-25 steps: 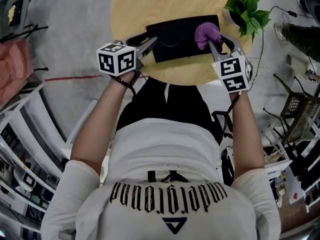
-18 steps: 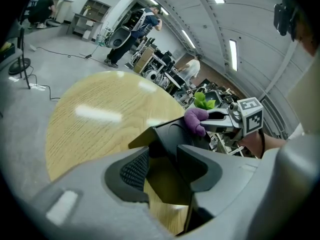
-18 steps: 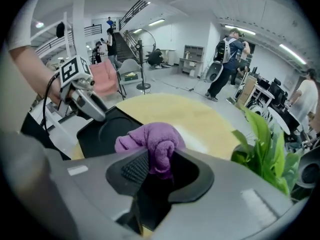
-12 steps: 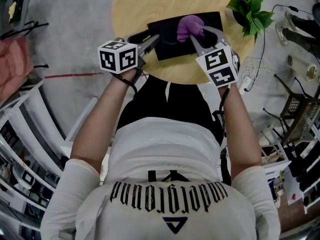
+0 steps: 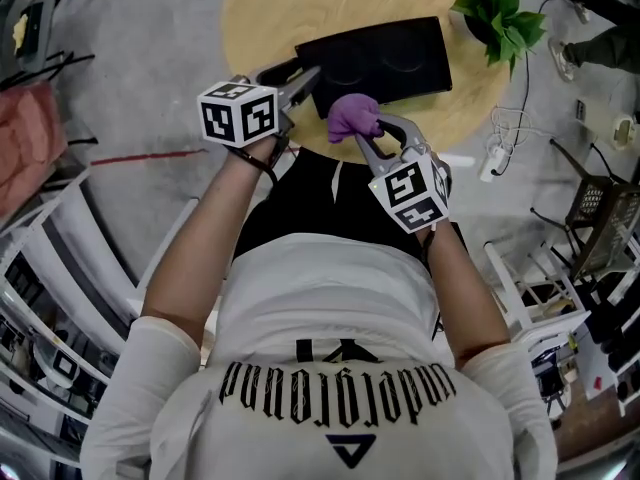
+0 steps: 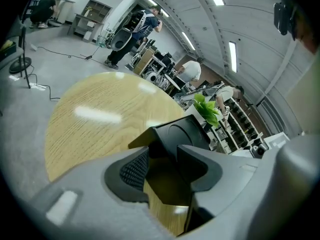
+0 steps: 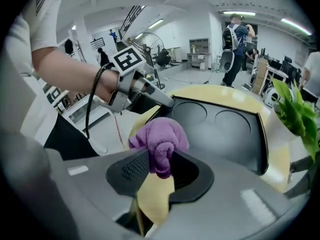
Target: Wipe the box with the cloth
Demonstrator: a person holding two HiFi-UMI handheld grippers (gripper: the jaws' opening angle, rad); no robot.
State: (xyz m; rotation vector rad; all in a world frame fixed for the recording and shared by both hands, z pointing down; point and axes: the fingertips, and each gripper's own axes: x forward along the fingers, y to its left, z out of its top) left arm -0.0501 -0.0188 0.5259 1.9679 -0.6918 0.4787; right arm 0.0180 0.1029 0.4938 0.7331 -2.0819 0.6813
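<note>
Left hand-held gripper (image 5: 305,76): reaches in from the counter's (image 5: 265,8) near left edge. The jaws are set either side of the box's (image 5: 390,53) near-left corner. In the left gripper view (image 6: 165,169) both pads look in contact with that corner and wood shows in the gap below it, so I read it as clamped on the box. Marker cube (image 5: 237,116) faces up toward the head camera.

Box: flat, black, with two round recesses in the top. It lies on the round wood-grain counter, a bit skewed, right end farther away.

Cloth (image 5: 352,116): purple, bunched, pinched in the right hand-held gripper (image 5: 365,131). In the right gripper view the jaws (image 7: 160,171) are closed on the cloth's (image 7: 160,136) lower fold and the wad bulges above the pads. It sits at the box's (image 7: 220,129) near edge, toward the left end, close to the left gripper's tips. Can't tell whether it's touching the box face.

Far right: potted green plant (image 5: 497,13) on the counter, just past the box's right end.
</note>
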